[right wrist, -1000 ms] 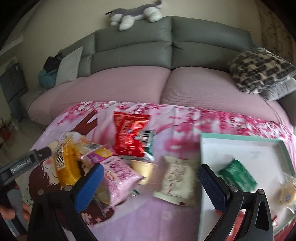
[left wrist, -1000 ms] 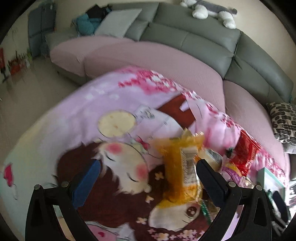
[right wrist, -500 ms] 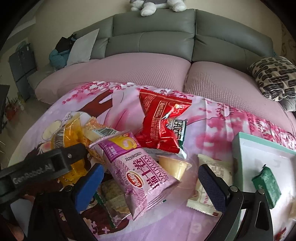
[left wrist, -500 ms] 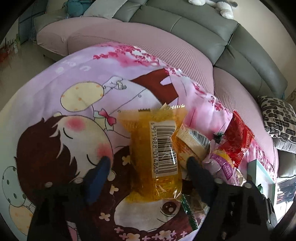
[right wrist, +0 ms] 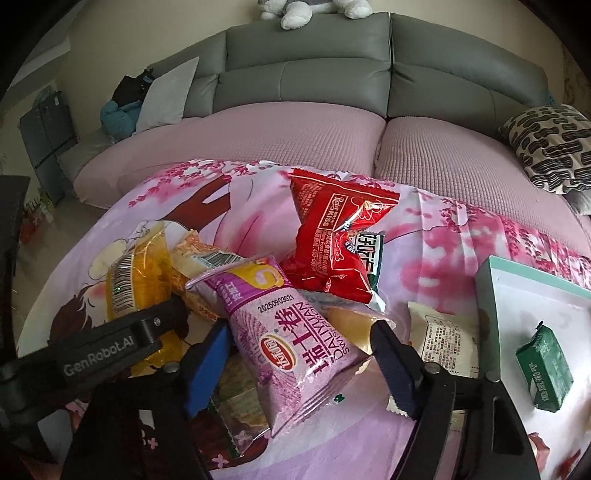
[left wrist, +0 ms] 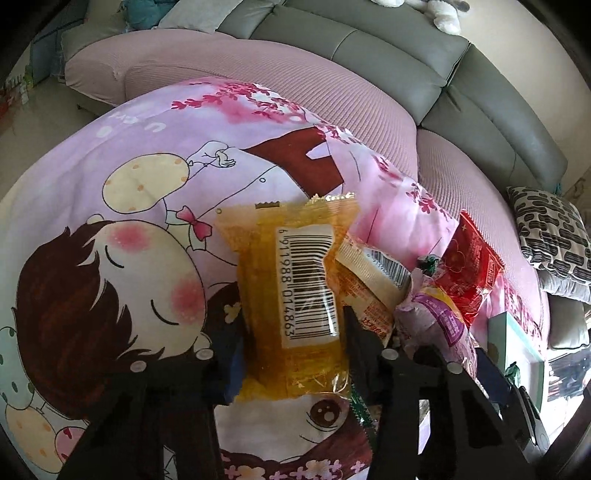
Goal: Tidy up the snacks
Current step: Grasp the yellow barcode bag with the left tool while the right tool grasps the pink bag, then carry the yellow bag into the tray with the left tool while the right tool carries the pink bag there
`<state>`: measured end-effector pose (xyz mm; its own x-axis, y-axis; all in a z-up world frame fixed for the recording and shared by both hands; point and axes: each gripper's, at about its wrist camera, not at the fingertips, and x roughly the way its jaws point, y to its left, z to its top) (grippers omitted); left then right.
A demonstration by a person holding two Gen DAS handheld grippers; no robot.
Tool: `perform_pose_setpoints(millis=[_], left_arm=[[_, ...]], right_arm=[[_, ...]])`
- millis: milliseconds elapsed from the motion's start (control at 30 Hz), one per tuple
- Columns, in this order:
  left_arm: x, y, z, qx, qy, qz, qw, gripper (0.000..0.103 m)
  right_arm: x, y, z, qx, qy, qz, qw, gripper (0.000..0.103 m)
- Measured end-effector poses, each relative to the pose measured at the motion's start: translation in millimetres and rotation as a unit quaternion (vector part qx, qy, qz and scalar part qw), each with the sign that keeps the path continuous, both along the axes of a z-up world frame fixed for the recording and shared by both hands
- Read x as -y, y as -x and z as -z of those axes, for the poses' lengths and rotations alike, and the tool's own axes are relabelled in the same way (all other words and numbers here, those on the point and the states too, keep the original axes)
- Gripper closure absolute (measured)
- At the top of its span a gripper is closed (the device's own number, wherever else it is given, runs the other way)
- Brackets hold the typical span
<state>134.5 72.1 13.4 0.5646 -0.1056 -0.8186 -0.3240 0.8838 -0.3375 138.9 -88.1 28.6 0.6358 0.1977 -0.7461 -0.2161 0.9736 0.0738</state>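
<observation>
Across the top of both views, grey sofa (right wrist: 306, 66) with pink seat covers, plush toy (right wrist: 295, 11) up on the backrest. Below it, filling most of each frame, pink cartoon-print cloth (left wrist: 110, 155) spread flat. At the right edge of the right wrist view, pale tray with teal rim (right wrist: 484, 291), small green packet (right wrist: 545, 371) lying inside.

Mid-frame, heaped on the cloth: red snack bag (right wrist: 332, 240) toward upper centre, purple snack bag (right wrist: 288, 339) lying over the pile just below it, white packet (right wrist: 443, 339) flat beside the tray.

Centre of the left wrist view: yellow snack packet (left wrist: 291, 295), barcode side up, flat on the cloth. Left gripper (left wrist: 291, 347) closing in just now, pads tight against both sides of that yellow packet, wrapper pinched.

Lower centre of the right wrist view: right gripper (right wrist: 295, 354) straddling the purple bag, jaws narrowing just now. Left blue pad just short of the bag's edge, right pad touching the small yellow snack (right wrist: 351, 325) next to it; no firm squeeze visible yet.
</observation>
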Motion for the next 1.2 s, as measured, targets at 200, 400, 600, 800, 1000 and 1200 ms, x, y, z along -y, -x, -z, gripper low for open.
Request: perform_pose_setpoints(millis=[200,400,600,800,1000,1200], left_arm=[[1,2,-3,0.005,-0.002,0.001,1.0000,0.057],[4,4,-7,0.009,-0.003,0.005,0.9999,0.058],[2,8,-12,0.017,-0.002,0.004,0.9998,0.058],[1,12,-19,0.027,-0.002,0.003,0.9996,0.059],[0,16,-29,0.039,-0.005,0.001,0.9992,0.059],[6,19,-37,0.049,-0.010,0.010,0.9987,0.059]], right_arm=[[0,3,-6,-0.002,-0.005,-0.011,1.000,0.044],[-4,6,-8,-0.008,-0.002,-0.022,1.000,0.048],[-6,10,-14,-0.009,-0.009,-0.031,0.999,0.051],[-8,16,-24,-0.002,-0.009,-0.038,0.999,0.052],[-2,22,-35,0.005,-0.010,-0.030,0.999,0.052],[8,29,-48,0.015,-0.010,-0.018,1.000,0.052]])
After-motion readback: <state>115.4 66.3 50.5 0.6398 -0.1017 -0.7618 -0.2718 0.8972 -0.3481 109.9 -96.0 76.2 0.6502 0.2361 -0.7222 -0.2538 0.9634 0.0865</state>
